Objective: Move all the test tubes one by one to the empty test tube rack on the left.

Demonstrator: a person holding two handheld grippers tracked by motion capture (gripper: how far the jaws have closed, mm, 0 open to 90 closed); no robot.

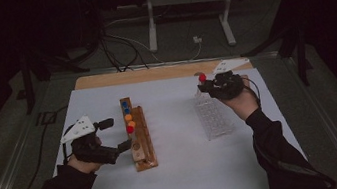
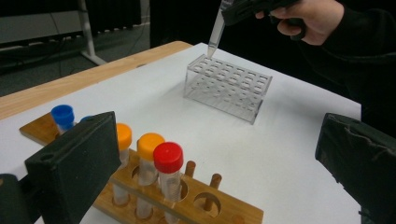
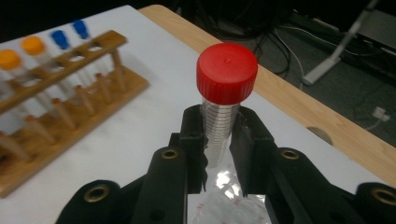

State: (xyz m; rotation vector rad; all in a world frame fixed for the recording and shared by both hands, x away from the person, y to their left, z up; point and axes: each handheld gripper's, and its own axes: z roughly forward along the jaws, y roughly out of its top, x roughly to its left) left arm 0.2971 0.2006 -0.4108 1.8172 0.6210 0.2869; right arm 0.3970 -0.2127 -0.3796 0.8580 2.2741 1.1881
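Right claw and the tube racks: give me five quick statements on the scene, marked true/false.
1. The right claw is shut on a red-capped tube. True.
2. That tube's tip is above the clear plastic rack. True.
3. The left claw grips an orange-capped tube. False: its jaws stand wide open, nothing between them.
4. The wooden rack holds only blue-capped tubes. False: it holds blue-, orange- and red-capped ones.
5. The clear plastic rack is full of tubes. False: its holes look empty.
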